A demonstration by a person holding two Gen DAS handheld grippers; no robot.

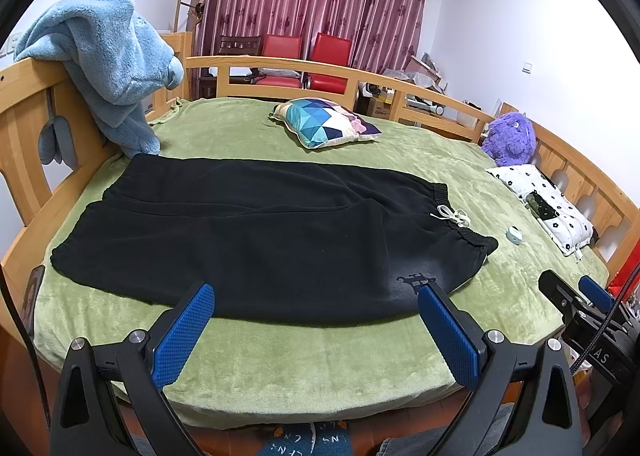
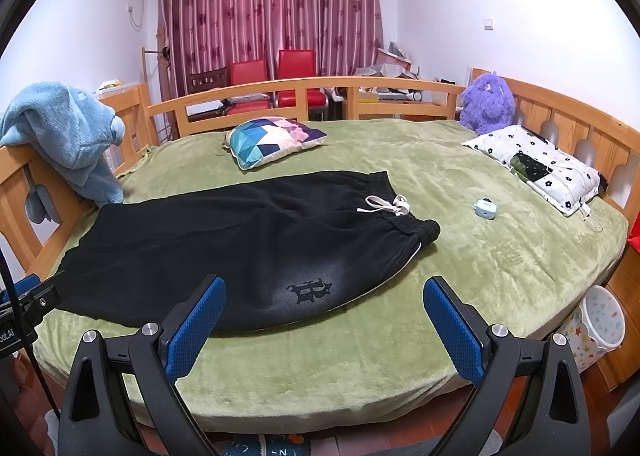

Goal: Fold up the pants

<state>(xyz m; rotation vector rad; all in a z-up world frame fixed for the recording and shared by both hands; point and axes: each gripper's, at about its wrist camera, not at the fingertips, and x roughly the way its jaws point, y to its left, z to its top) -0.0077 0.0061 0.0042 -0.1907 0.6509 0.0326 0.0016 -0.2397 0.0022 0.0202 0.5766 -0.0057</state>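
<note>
Black pants [image 2: 224, 248] with white drawstring [image 2: 384, 205] on a green blanket [image 2: 460, 280]; at 12 o'clock, a blue-pink geometric cushion [image 2: 272, 139]; at 2 o'clock, a purple plush toy [image 2: 486, 103] and white black-flowered pillow [image 2: 536, 163]; blue-padded fingers [image 2: 196, 330].

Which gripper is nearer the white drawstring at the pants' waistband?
Right. The right gripper hovers open before the waistband end, near the drawstring; the left gripper, also open, faces the pants' middle, farther toward the legs.

The black fleece pants [image 1: 256, 232] lie flat and unfolded across the green bed cover, 2 legs side by side. The elastic waistband (white drawstring tied) points right, cuffs left.
</note>
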